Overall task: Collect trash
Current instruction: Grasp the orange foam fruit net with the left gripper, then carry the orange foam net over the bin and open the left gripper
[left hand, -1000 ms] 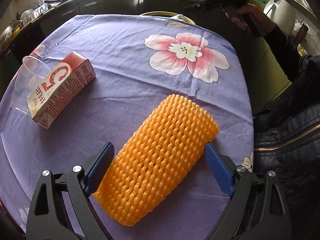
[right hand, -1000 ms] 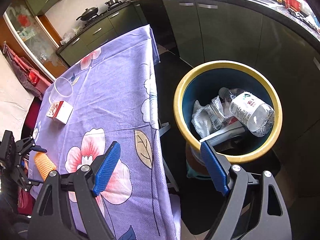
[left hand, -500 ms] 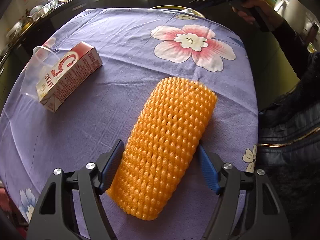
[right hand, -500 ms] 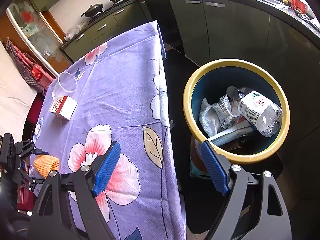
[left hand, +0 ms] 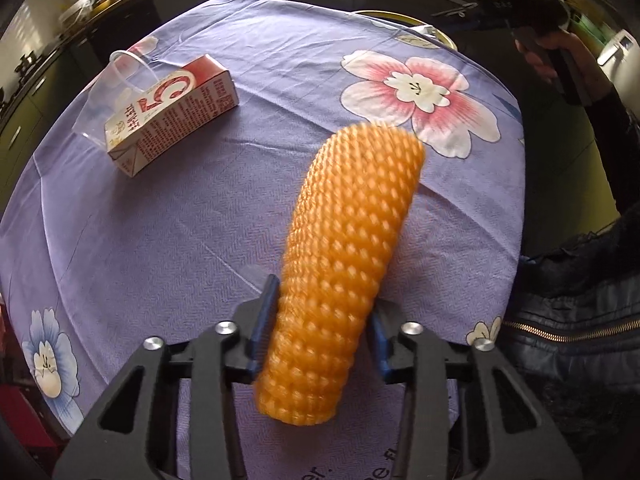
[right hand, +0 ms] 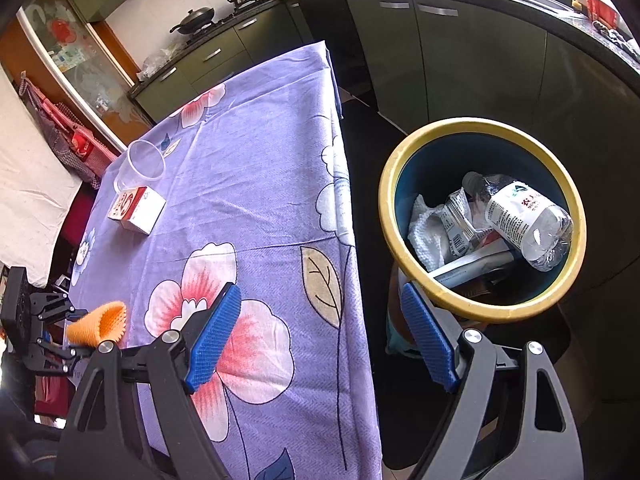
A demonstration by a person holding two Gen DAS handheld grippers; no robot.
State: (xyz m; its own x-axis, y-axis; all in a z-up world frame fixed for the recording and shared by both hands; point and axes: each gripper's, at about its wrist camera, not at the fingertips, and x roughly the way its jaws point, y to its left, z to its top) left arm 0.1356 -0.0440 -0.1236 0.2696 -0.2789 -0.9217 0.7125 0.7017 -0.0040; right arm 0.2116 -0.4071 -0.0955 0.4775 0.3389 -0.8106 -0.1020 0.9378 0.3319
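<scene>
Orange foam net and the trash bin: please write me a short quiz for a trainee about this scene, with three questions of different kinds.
1. True or false: the left gripper is shut on the orange foam net.
2. Which item lies in the trash bin? A) plastic bottle B) red carton C) clear cup
3. Fill in: the right gripper is open and holds ____.

Key: 1 true. 2 A; the carton and cup are on the purple tablecloth. 3 nothing.
</scene>
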